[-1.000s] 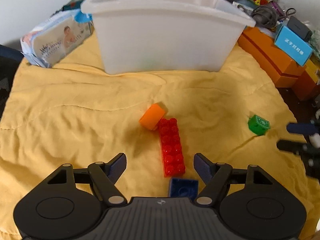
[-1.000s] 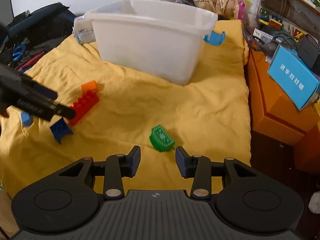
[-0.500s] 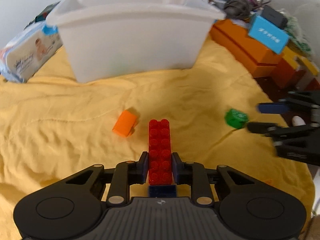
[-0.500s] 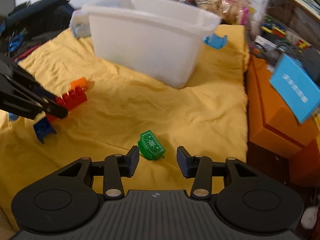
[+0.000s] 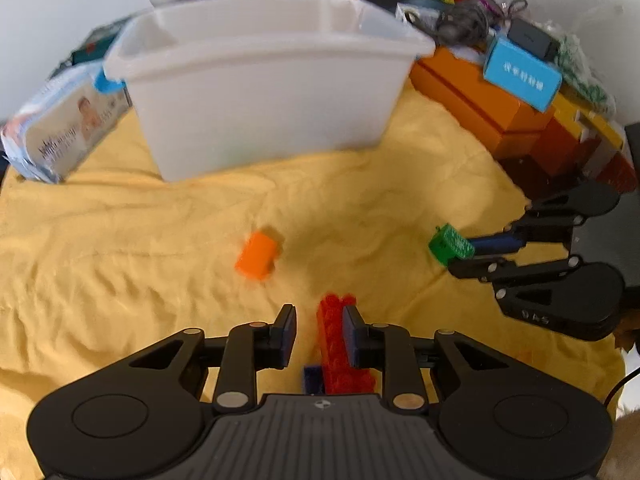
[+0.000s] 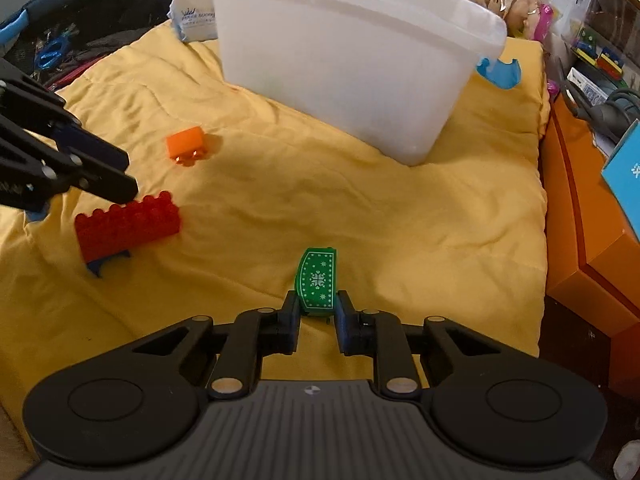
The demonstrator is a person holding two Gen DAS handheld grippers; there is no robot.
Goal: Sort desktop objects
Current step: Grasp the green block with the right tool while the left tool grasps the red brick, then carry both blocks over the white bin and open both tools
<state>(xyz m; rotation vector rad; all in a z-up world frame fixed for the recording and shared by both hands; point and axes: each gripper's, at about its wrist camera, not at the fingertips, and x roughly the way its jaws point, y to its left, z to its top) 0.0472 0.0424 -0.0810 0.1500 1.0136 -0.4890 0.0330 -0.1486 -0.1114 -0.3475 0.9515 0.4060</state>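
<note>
On the yellow cloth, my left gripper point(image 5: 318, 330) is partly open; the long red brick point(image 5: 338, 344) leans against its right finger, tipped over a small blue piece point(image 5: 313, 378). In the right wrist view the red brick point(image 6: 126, 224) sits on the blue piece point(image 6: 100, 266), below the left gripper's fingertips point(image 6: 116, 184). My right gripper point(image 6: 317, 314) is shut on a green patterned block point(image 6: 318, 280), which also shows in the left wrist view point(image 5: 450, 244). An orange block point(image 5: 258, 256) lies loose on the cloth. The white bin point(image 5: 260, 92) stands behind.
A wipes pack point(image 5: 60, 136) lies left of the bin. Orange boxes point(image 5: 480, 108) and a blue box point(image 5: 520, 74) line the right edge, with cables and clutter behind. A blue clip point(image 6: 500, 72) hangs on the bin. Bags and scissors point(image 6: 52, 50) lie far left.
My left gripper opened from its grip on the red brick, which tilted right. My right gripper moved forward and closed on the green block.
</note>
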